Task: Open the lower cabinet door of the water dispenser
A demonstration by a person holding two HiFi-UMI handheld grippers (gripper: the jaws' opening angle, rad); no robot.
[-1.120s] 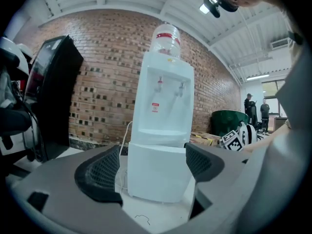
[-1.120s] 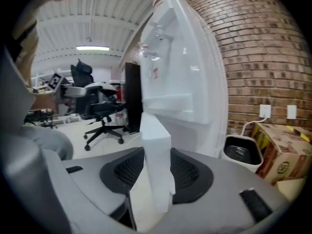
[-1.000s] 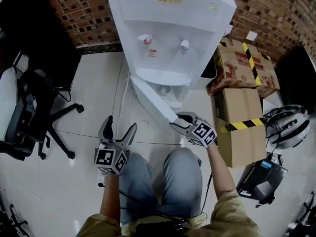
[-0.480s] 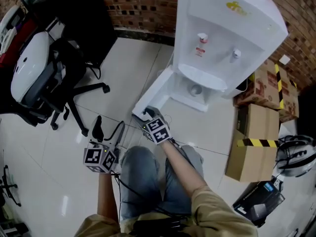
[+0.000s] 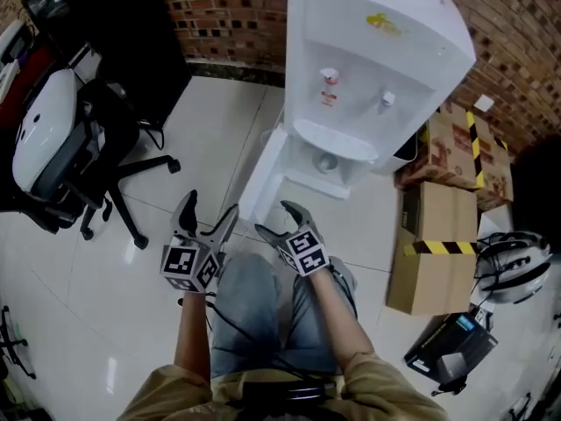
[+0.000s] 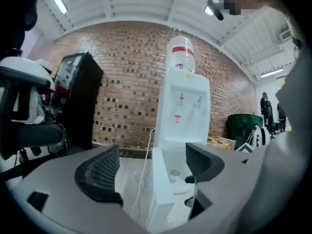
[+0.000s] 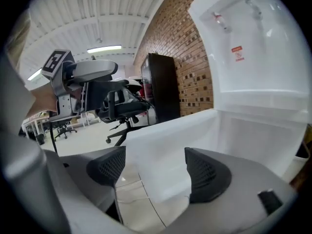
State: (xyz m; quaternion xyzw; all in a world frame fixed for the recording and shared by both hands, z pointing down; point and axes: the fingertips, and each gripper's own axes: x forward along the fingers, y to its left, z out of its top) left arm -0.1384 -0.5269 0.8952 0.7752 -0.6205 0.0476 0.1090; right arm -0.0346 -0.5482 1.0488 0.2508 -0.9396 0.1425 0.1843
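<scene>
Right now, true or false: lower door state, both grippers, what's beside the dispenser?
1. The white water dispenser has its white lower cabinet door standing open. True.
2. The right gripper is clamped on that door. False: its jaws are opening and the pads press on nothing.
3. The left gripper has its jaws apart and empty. True.
4. In the head view, the black-and-white office chair stands right of the dispenser. False: it is at left. The brown cardboard boxes with yellow-black tape are at right.
</scene>
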